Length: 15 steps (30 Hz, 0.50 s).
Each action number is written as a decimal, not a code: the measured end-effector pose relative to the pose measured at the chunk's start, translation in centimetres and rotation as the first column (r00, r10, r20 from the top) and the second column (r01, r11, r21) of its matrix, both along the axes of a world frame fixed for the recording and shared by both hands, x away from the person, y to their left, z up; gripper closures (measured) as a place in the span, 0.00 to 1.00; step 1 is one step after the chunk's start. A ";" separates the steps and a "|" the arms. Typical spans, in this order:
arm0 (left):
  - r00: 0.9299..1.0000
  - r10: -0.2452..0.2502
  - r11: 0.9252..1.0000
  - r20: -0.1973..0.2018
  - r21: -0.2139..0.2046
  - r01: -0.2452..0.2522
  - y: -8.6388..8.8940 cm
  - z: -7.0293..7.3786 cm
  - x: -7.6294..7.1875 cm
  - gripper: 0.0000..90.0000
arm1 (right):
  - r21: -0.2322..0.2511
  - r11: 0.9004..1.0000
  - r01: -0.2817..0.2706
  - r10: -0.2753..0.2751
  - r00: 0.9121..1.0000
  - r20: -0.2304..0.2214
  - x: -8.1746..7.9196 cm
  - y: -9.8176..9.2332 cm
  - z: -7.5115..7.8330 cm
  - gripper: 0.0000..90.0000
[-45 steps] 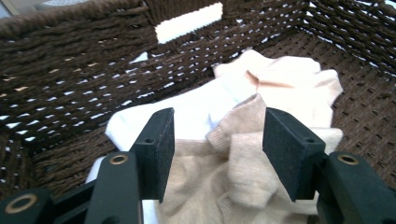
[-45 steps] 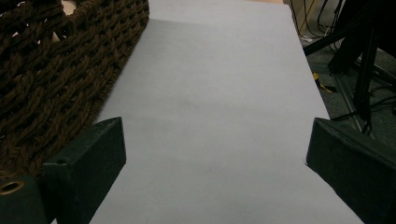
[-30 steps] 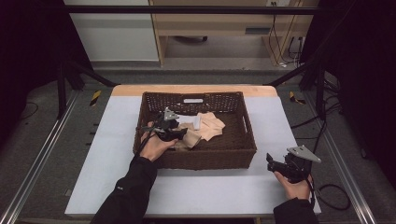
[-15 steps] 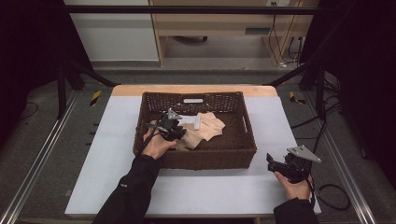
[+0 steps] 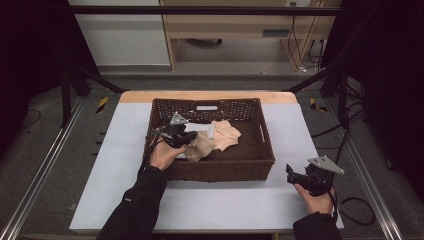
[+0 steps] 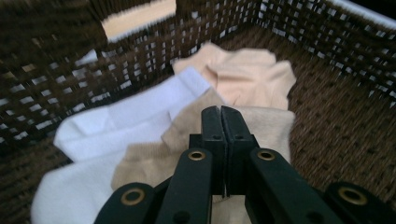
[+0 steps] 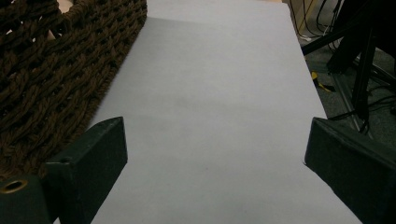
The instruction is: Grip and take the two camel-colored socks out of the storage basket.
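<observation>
So the left gripper (image 6: 223,122) is down inside the wicker basket (image 5: 260,159), jaws pressed together over the tan sock (image 6: 187,140); can't tell if any fabric is actually caught. If not, it'll lift away with nothing, or drag the white sock (image 6: 116,121) beside it. The left gripper view shows the socks overlapping and a paler peach one (image 6: 243,74) behind; the high view just shows a lump. Right gripper (image 5: 311,176) waits over the bench (image 7: 219,116), jaws wide apart
</observation>
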<state>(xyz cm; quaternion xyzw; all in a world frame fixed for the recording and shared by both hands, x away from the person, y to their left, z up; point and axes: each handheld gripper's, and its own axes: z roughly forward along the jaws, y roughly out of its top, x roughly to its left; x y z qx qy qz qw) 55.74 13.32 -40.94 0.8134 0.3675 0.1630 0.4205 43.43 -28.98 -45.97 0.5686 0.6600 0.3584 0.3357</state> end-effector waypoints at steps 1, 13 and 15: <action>0.999 0.001 1.000 0.039 -0.028 0.000 0.2 0.5 -0.3 0.99 | 0.000 1.000 0.000 0.000 1.000 0.000 0.0 0.0 0.0 0.07; 0.959 0.055 0.977 0.277 -0.212 0.005 1.3 5.9 -2.8 0.99 | -0.006 1.000 0.006 -0.006 1.000 0.007 0.0 -0.2 0.0 0.07; 0.957 0.057 0.976 0.284 -0.219 0.007 1.3 6.3 -3.0 0.99 | -0.003 1.000 0.009 -0.009 1.000 0.005 0.0 -0.2 0.1 0.07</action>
